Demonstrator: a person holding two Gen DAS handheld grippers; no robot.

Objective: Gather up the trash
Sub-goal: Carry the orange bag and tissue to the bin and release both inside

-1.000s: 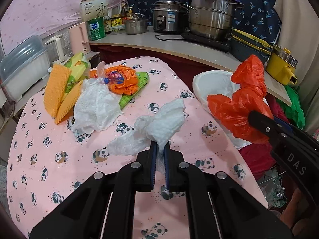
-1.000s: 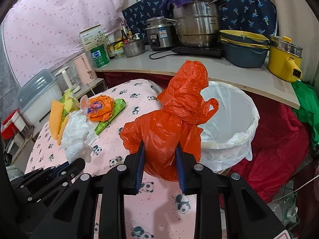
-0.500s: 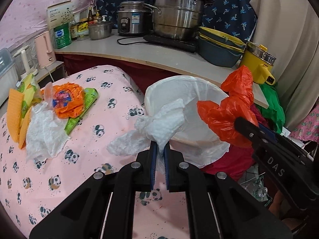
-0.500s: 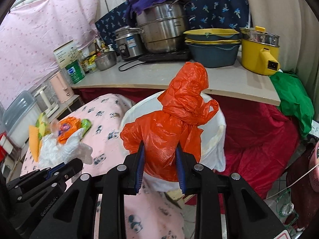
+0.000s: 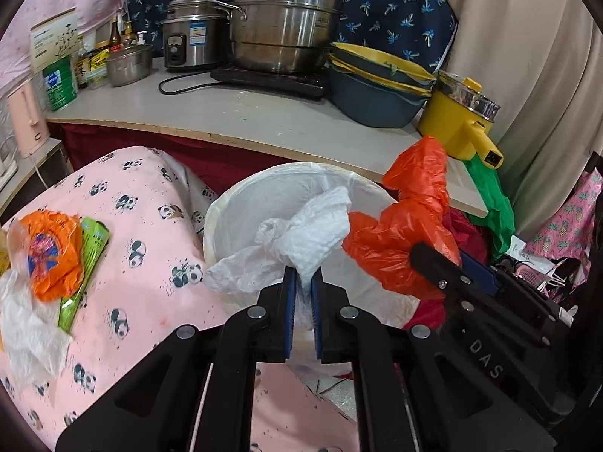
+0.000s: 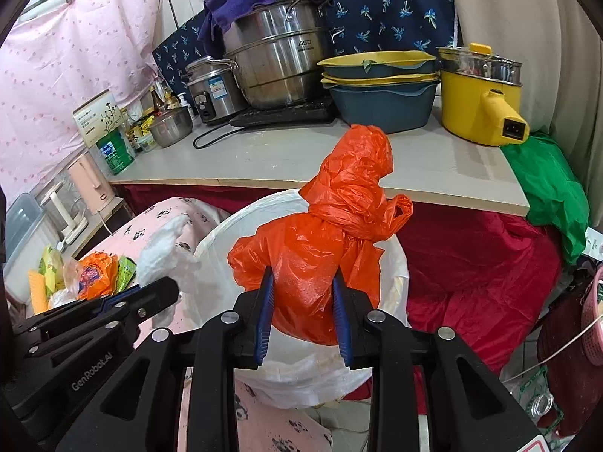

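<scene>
**Two Handfuls of Trash Hanging Over the Bin**

While more rubbish is waiting on the panda tablecloth (image 5: 150, 233), both claws are holding their loads right above the white-lined trash bin (image 5: 226, 211). The left gripper (image 5: 301, 286) is squeezing tight on a crumpled white paper towel (image 5: 312, 226), with its blue pads nearly together because the paper is so thin. The towel is puffing out above the pads and hanging over the open mouth of the bin. The right gripper (image 6: 303, 290) is clamping on a knotted orange plastic bag (image 6: 331, 233), and its jaws are standing a bit wider because the bag is fat and puffy. The bag is sitting over the bin too, just beside the towel.

Both claws are tipping downward, which looks like the way to let things fall straight in. Letting go seems to be the next job. The towel is light and floppy, so it may catch on the rim.

Over on the table, an orange wrapper (image 5: 52, 252), a green packet (image 5: 86, 263) and another white tissue (image 5: 26, 335) are lying together, not yet picked up.
</scene>
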